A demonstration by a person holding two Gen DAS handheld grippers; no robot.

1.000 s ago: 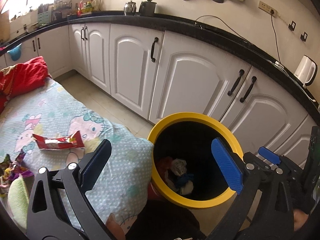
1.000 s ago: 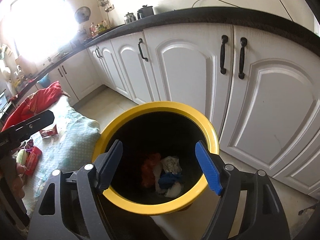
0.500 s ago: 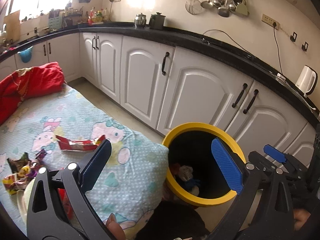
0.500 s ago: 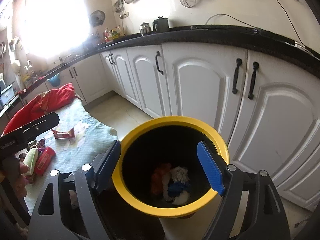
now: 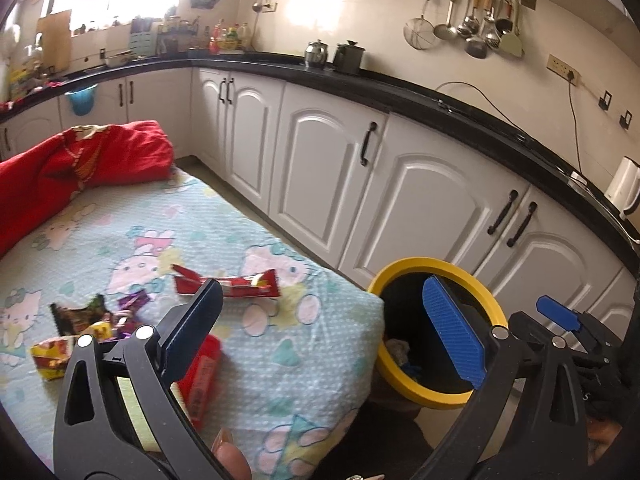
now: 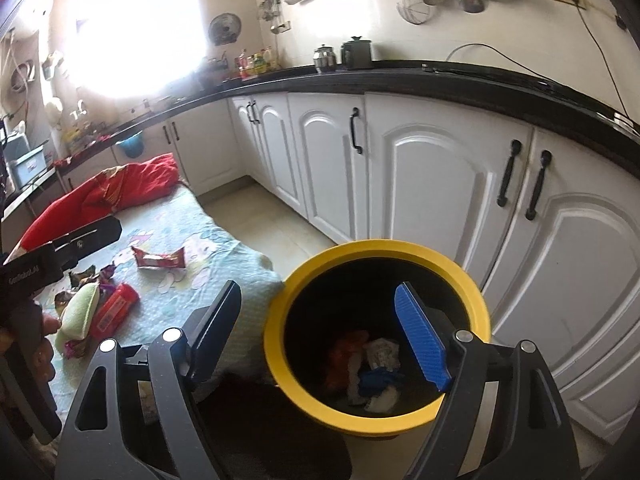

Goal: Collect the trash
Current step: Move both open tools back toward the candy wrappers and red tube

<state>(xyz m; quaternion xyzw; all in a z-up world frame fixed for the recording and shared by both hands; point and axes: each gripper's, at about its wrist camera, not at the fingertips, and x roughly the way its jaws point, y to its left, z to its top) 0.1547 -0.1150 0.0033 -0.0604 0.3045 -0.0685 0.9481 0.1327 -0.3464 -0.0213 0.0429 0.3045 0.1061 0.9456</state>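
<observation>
While both grippers are hanging empty, wrappers are waiting on the bed.
Left gripper (image 5: 320, 320) and right gripper (image 6: 320, 328) are gaping wide, nothing between them, likely readying a pick. Red wrapper (image 5: 228, 282) is lying flat, long axis pointing toward the yellow-rimmed bin (image 6: 280, 320) beside the bedsheet (image 5: 280, 360).

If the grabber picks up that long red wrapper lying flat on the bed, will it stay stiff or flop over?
The red wrapper would probably flop: it looks torn open, flattened and crinkled on the bedsheet. It seems thin and empty, so likely very light. Its shiny surface might slip between the fingers, and pinching something so flat off soft cloth could catch the sheet too.
</observation>
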